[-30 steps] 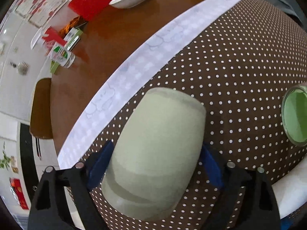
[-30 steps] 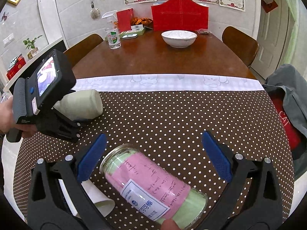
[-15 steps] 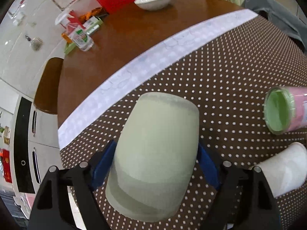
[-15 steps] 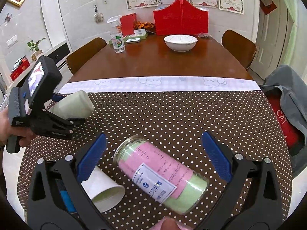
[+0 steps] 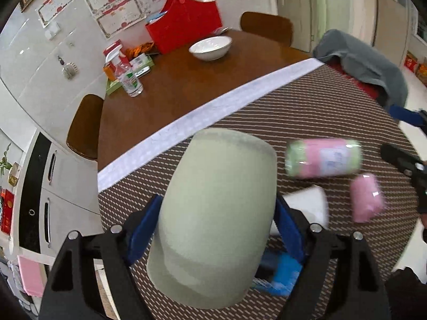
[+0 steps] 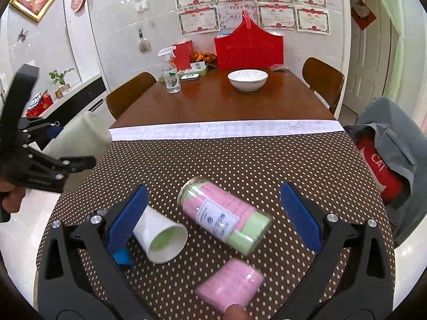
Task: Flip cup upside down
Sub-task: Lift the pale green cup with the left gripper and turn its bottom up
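My left gripper (image 5: 216,229) is shut on a pale green cup (image 5: 216,210), whose closed base points away from the camera. In the right wrist view the same cup (image 6: 80,136) is held tilted in the air at the table's left edge, base pointing up and right. My right gripper (image 6: 213,213) is open and empty above the dotted cloth, over a lying glass jar (image 6: 226,218).
On the brown dotted cloth (image 6: 240,160) lie a white paper cup (image 6: 160,237), the jar with pink label (image 5: 323,157), a pink roll (image 6: 232,285) and a blue object (image 5: 283,274). A white bowl (image 6: 248,80), spray bottle (image 6: 170,74) and red bag (image 6: 248,48) stand farther back.
My left gripper has lifted the green cup off the cloth and pulled back to the left, tilting it upward. My right gripper has drawn back; the pink roll has come into view.
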`<state>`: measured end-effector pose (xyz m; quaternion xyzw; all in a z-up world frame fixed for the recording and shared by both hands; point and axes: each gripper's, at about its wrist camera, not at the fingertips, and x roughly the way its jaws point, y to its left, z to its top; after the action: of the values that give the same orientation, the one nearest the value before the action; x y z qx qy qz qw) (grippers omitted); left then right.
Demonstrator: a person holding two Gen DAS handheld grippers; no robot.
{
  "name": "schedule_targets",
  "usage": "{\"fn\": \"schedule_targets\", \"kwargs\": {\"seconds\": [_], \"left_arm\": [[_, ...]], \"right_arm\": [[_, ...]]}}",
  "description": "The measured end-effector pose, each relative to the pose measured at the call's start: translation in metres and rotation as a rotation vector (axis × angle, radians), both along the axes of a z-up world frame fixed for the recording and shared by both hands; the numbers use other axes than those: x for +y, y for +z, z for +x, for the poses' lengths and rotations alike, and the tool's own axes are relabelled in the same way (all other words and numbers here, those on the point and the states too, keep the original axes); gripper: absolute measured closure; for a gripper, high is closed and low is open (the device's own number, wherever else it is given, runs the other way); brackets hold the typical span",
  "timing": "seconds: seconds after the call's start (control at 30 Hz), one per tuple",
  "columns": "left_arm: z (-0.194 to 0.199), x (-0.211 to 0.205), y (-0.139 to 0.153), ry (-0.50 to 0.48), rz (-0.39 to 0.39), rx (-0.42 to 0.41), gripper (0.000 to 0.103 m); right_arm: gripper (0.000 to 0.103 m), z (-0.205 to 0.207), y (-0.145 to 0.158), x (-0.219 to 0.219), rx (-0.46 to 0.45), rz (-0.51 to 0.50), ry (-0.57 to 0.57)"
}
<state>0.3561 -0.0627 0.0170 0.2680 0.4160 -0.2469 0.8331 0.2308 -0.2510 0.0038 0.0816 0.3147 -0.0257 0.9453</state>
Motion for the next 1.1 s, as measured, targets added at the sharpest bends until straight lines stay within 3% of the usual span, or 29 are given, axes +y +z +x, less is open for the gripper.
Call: {"fn": "schedule_targets", "kwargs": {"seconds": [0.27, 0.53, 0.8, 0.97, 1.1], "left_arm": [[-0.093, -0.017, -0.011, -0.058, -0.032, 0.07, 0.023], [-0.161, -0.035, -0.063, -0.05, -0.066, 0.168, 0.023], [-0.177, -0.053, -0.118, -0.038, -0.004, 0.209, 0.023], [-0.176, -0.061, -0.133, -0.032, 0.019, 0.195, 0.022], [-0.177, -0.063, -0.126, -0.016, 0.007, 0.169, 0.022]], "right_arm": [[0.006, -0.052, -0.006, -0.009, -0.009, 0.025, 0.007], [0.006, -0.101, -0.03, -0.019, 0.003, 0.045, 0.002], [0.006, -0.13, -0.059, -0.028, 0.031, 0.065, -0.036], [0.006, -0.146, -0.069, -0.032, 0.032, 0.06, -0.054], [0.006, -0.15, -0.072, -0.035, 0.033, 0.06, -0.066]]}}
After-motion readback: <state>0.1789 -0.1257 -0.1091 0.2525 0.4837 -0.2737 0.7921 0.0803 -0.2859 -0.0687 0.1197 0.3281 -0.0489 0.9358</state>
